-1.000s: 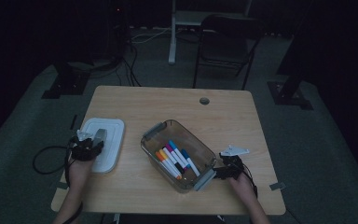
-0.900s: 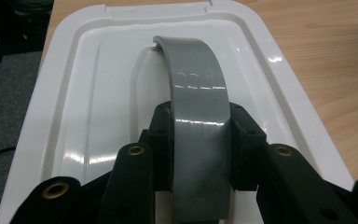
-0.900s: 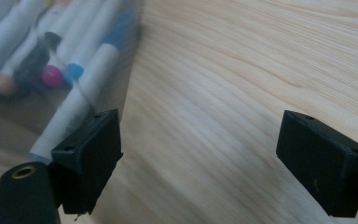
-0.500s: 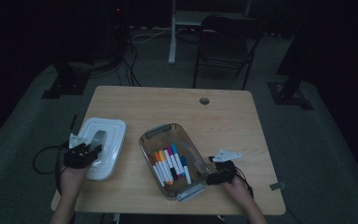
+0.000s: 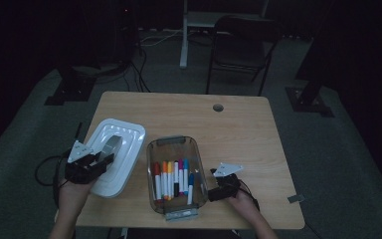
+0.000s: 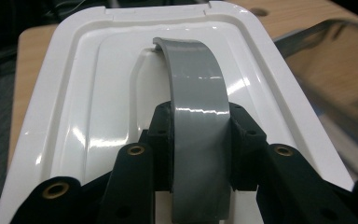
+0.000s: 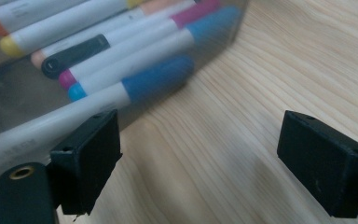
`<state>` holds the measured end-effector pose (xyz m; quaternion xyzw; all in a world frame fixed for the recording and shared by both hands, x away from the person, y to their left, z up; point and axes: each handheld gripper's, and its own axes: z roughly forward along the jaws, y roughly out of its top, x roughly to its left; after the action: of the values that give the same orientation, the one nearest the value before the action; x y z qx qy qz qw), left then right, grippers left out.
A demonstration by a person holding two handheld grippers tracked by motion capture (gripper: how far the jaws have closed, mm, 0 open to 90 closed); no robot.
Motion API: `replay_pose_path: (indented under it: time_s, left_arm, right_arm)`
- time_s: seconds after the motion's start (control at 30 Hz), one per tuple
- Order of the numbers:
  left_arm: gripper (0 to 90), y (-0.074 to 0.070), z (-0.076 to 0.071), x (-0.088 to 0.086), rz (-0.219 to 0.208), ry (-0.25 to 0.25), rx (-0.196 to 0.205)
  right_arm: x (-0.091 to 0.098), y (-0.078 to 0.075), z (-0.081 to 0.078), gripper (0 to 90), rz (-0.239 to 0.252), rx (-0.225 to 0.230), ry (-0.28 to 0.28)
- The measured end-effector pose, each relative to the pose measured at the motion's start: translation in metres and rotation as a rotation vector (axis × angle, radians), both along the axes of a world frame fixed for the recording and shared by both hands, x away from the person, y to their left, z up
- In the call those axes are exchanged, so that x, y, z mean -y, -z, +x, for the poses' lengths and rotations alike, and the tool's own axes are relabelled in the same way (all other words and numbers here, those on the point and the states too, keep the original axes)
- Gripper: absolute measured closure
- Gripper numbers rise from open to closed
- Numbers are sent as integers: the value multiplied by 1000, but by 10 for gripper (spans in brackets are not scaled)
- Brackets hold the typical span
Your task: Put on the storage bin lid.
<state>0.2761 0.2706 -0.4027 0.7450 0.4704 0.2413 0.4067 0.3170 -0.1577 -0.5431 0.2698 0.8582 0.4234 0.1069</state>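
Dim room, dark floor, a chair [image 5: 241,47] behind a pale wooden worktop [image 5: 238,124]. The white lid [image 5: 114,154] is tilted off the worktop at the left, held by its grey arched handle [image 6: 198,121]: the left gripper [image 5: 97,162] is clamped on that handle, jaws pressing it from both sides, as the left gripper view makes plain. Just to the right of the lid stands the clear plastic box [image 5: 175,144], open, with a row of coloured markers [image 5: 171,179] lying side by side inside it.

Judgement: the lid is picked up but not yet on the box; what is left is to carry it across, line it up over the rim and press it down.

The right gripper [image 5: 219,191] sits on the worktop at the box's near right corner. Its jaws stand wide apart with nothing between them; the right gripper view shows one jaw just beside the box wall, touching or not I cannot tell. It looks placed to steady the box.
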Motion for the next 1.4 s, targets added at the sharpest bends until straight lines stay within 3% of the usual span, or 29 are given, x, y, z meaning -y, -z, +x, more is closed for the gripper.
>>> replay_pose_path:
  time_s: [0.17, 0.33, 0.77, 0.9, 1.1, 1.4]
  left_arm:
    - [683, -14, -6, 15, 5, 58, 15]
    - [683, -19, -10, 28, 1, 109, 14]
    - [683, -14, -13, 49, 8, 173, -3]
    - [683, -11, -13, 55, 10, 193, -9]
    - [683, 1, -12, 67, 15, 221, -43]
    - [683, 8, -8, 78, 30, 232, -74]
  right_arm:
    - [-16, 1, -3, 126, 6, -5, -43]
    - [-33, 2, -3, 126, -7, -8, -72]
    - [-89, 1, -8, 118, -18, 0, -144]
    - [-98, 2, -7, 114, -35, -4, -125]
    - [-80, 1, -4, 115, -29, 14, -89]
    - [-20, -7, 8, 115, 13, 26, 87]
